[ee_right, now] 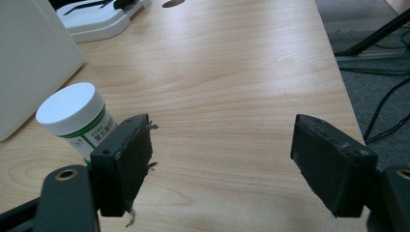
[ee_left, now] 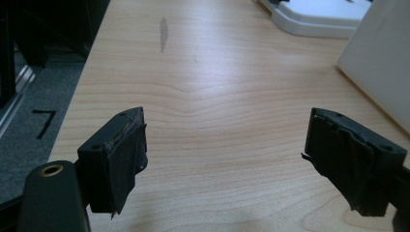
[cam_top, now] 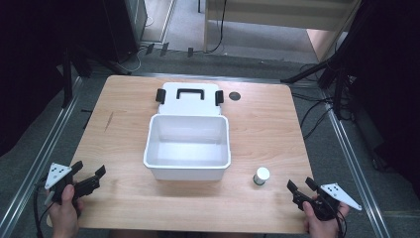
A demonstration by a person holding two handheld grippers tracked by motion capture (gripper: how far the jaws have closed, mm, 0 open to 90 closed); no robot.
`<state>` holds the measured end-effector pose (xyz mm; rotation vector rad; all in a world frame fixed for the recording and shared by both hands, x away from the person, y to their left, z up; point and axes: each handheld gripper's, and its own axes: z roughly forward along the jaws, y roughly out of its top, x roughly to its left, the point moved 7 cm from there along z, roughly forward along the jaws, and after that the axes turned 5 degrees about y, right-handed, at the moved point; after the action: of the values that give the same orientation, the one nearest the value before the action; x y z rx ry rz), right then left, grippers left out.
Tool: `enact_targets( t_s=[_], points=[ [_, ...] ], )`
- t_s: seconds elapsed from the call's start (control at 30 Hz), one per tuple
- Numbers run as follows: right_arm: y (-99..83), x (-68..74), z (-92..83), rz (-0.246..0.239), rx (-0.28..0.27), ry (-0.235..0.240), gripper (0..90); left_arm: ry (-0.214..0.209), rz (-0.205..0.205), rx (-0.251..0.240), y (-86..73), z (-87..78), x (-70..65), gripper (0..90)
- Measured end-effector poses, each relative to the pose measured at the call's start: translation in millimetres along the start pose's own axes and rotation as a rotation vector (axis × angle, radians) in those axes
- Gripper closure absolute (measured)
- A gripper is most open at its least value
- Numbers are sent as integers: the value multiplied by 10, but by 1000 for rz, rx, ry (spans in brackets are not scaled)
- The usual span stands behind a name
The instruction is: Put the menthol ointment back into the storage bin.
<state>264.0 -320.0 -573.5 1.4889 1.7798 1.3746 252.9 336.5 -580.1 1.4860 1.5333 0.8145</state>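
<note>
Right hand-held gripper (ee_right: pixel 220 164) wide open, empty, beside white-capped jar (ee_right: pixel 77 118).

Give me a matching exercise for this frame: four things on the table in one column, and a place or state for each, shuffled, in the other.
Things:
1. white box
2. lid with black handle
3. small jar with white cap
4. right tongs

Places or states:
A. lies flat behind the box
B. open, near the table's front right corner
C. stands between the box and the right tongs
D. open-topped and empty, mid-table

Pairs: 1-D, 2-A, 3-C, 4-B
</note>
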Motion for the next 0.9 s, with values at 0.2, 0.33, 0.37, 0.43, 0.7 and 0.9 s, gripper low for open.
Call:
enact_targets(
  t_s=[0.2, 0.33, 0.37, 0.43, 0.7, 0.9],
  points=[
    [17, 6, -2, -3, 44, -10, 249, -5, 40, 3, -24, 9, -54, 160],
    [79, 61, 0, -29, 125, 2, 257, 2, 78, 4, -38, 9, -95, 160],
    [79, 61, 0, -29, 125, 2, 257, 3, 79, -1, -37, 9, -96, 160],
    [86, 82, 9, -49, 172, 1, 257, 0, 74, -2, -37, 4, -95, 160],
    [221, 203, 64, -158, 450, -20, 260, -7, 71, 0, -38, 7, -94, 160],
    [303, 320, 114, -230, 634, -23, 242, -12, 79, 10, -42, 13, -101, 160]
  ],
)
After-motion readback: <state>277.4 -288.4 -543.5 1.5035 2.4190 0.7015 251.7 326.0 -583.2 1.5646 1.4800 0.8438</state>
